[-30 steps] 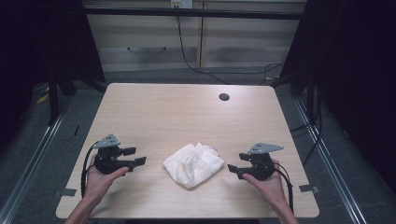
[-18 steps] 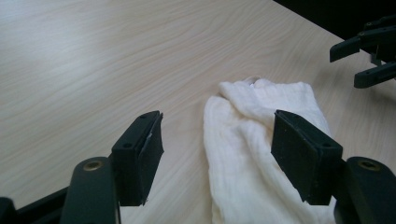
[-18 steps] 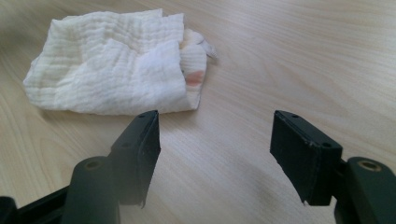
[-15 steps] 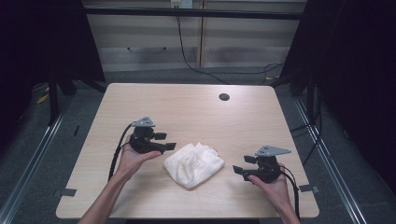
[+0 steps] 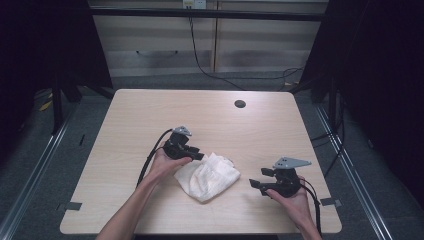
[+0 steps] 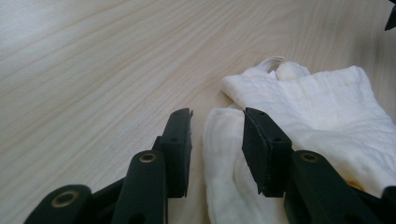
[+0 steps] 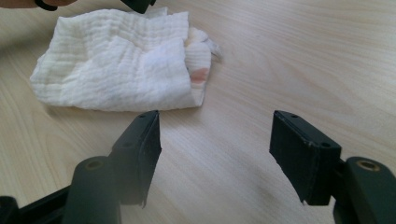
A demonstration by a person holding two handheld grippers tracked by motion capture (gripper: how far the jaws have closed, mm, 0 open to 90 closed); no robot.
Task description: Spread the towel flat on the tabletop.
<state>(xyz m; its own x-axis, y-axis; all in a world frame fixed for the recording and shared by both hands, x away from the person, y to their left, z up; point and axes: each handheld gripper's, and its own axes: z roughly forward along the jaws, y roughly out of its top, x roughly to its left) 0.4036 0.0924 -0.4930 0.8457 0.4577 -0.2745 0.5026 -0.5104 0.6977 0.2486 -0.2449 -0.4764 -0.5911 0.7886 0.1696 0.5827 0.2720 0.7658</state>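
Left gripper view has my left tool [image 6: 217,128] down at the near-left edge of the white cloth [image 6: 317,116], jaws narrowed about halfway and just been closing, with a fold of the cloth's hem sitting in the gap. The pads aren't pressing on it yet as far as I can see, so nothing's held. My worry: the one jaw looks like it's on bare bench [image 6: 93,60] rather than under the fabric, so when it shuts I might pinch just the top layer, or snag nothing and shove the hem away.

From the high view the cloth [image 5: 207,175] is a crumpled bundle in the middle of the bench, toward my side, and the left tool [image 5: 198,156] touches its top-left corner. If I lift on a thin pinch, the bundle probably unrolls and slips out.

Right tool [image 7: 215,149] is wide with nothing in it, parked near the cloth's right side but apart from it, so nothing pins the cloth down if it drags.
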